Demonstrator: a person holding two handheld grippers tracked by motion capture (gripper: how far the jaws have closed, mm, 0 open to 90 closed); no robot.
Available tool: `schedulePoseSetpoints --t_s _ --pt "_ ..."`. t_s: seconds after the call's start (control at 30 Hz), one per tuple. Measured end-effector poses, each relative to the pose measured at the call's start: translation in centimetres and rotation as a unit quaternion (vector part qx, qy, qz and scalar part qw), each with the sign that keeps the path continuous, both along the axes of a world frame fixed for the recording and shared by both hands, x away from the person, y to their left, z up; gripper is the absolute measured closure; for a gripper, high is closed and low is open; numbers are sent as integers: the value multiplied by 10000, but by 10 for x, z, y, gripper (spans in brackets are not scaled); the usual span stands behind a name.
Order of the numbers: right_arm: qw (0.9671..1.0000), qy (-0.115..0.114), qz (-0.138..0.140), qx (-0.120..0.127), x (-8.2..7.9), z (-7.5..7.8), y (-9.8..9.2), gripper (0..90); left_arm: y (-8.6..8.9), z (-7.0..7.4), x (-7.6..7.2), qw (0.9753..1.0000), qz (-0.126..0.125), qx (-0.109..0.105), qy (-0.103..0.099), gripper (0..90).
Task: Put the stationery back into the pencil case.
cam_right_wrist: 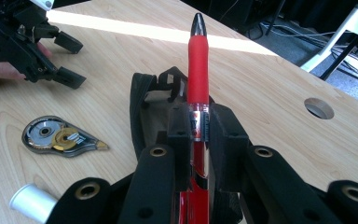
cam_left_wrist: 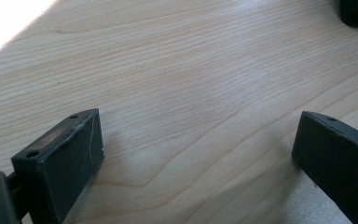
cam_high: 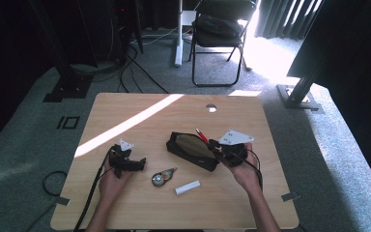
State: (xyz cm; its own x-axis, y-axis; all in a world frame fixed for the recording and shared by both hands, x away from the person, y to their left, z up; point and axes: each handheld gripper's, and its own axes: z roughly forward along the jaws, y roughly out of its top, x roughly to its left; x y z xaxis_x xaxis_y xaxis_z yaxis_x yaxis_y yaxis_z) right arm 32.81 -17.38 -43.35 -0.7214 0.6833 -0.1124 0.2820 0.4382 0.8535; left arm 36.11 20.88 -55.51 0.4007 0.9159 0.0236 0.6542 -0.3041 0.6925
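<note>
Pinching a red pen [cam_right_wrist: 198, 88] by its clear barrel, the right gripper [cam_right_wrist: 199, 122] has both jaws pressed against the pen's sides — the red grip and dark tip stick out past them. In the high view the pen [cam_high: 201, 136] sits over the far end of a black pencil case [cam_high: 192, 150], which lies open on the desk [cam_high: 140, 104] a little right of its centre. In the right gripper view, a hand comes in from the desk's near edge to hold the right gripper [cam_high: 216, 146].

Just near of the case lie a correction-tape dispenser [cam_high: 162, 177] and a small white cylinder [cam_high: 187, 187], toward the near edge.

Left of those, the left gripper [cam_high: 138, 163] rests low over bare wood — its jaws stand wide apart with nothing between them.
</note>
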Motion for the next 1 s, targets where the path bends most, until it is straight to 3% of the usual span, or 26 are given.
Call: schedulePoseSetpoints --t_s 1.0 --pt "10000 -13 33 70 17 -2 9 796 0 0 0 10000 2 -1 -2 23"
